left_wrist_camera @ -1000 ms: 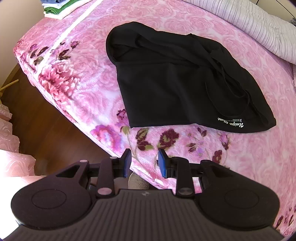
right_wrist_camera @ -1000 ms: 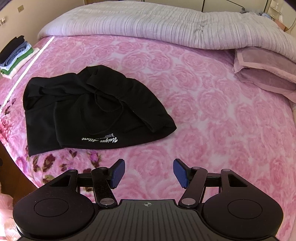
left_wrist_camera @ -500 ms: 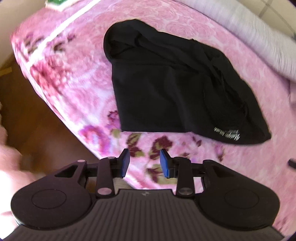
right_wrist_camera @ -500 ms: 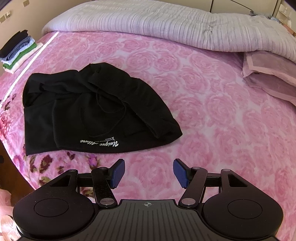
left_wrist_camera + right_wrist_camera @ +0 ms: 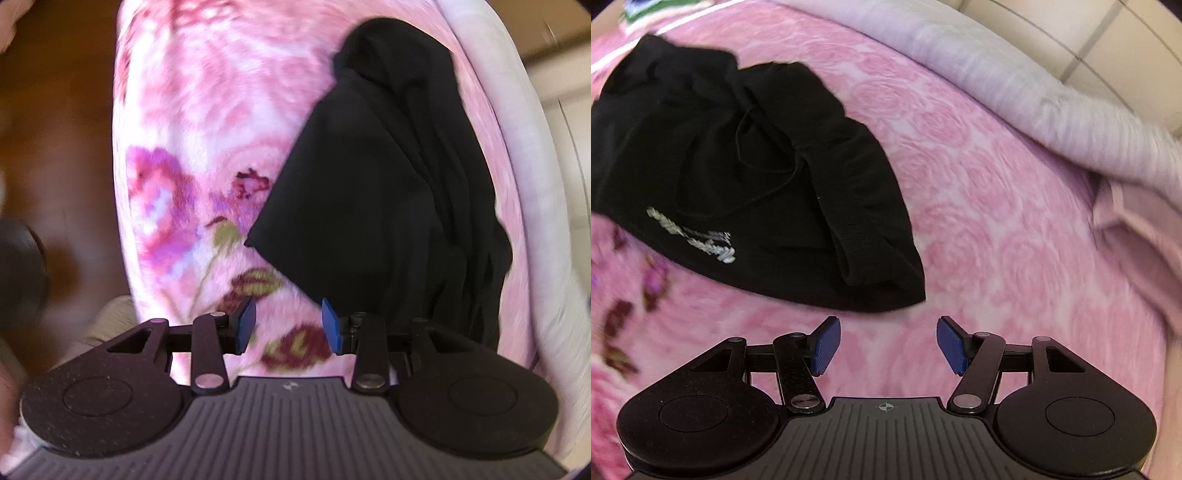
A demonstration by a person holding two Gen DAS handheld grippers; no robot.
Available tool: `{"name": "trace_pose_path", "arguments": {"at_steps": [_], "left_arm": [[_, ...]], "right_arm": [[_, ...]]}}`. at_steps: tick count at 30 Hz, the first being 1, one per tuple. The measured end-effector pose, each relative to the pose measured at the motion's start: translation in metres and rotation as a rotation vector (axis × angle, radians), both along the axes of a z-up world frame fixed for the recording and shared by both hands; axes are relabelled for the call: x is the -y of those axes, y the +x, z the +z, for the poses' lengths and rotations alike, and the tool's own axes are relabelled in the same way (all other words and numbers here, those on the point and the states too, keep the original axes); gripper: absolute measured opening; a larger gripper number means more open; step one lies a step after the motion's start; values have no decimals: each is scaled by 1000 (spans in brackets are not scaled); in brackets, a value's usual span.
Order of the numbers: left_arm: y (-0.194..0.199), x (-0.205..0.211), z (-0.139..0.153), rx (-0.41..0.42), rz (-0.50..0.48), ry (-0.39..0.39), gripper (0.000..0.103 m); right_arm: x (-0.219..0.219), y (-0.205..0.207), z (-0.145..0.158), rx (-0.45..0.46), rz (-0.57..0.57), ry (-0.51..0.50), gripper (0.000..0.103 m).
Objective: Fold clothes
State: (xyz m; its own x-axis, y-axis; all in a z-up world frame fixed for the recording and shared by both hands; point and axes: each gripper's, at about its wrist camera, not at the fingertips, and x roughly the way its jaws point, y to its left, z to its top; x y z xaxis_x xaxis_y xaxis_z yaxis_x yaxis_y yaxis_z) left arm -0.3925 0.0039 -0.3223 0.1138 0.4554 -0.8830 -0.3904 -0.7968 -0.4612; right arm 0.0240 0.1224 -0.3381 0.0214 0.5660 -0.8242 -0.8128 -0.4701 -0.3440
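Both grippers have swung nearer the black hoodie (image 5: 746, 177) on the pink floral blanket (image 5: 997, 229), left gripper (image 5: 288, 325) and right gripper (image 5: 888, 345) parted and empty, a striped quilt (image 5: 1015, 96) beyond.

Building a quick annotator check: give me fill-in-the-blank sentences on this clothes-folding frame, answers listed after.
1. The garment lying on the bed is ____ in colour.
2. The jaws of the left gripper and the right gripper are both ____ and hold nothing.
3. The blanket under the garment is pink with a ____ pattern.
4. The lettering printed on the garment is ____.

Missing words: black; open; rose; white
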Motion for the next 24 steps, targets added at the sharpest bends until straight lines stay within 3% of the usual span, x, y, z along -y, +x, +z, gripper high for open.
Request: {"name": "trace_pose_path", "arguments": {"at_steps": [11,13,18,19,20,21,22,24], "left_arm": [[-1,-3,-28,21,123,68,35],[-3,1,-33,46,169,87,37],[-10,6,-43,115,302,124,38],[-12,5,-45,123,320,128,36],[-14,3,-45,120,321,129,31],[-17,-3,-43,100,294,122,21],[-19,-9,-42,72,255,110,3],[-26,-23,-36,13,177,80,3]], "right_arm": [[-11,-10,-76,321,386,262,62],[-20,-6,-81,327,403,252,61],[-32,6,-78,239,350,215,60],[-32,7,-77,224,340,209,52],[-32,8,-75,191,327,190,44],[-32,10,-72,155,314,169,26],[-32,11,-69,119,301,148,24],[-41,21,-51,-41,184,78,21]]}}
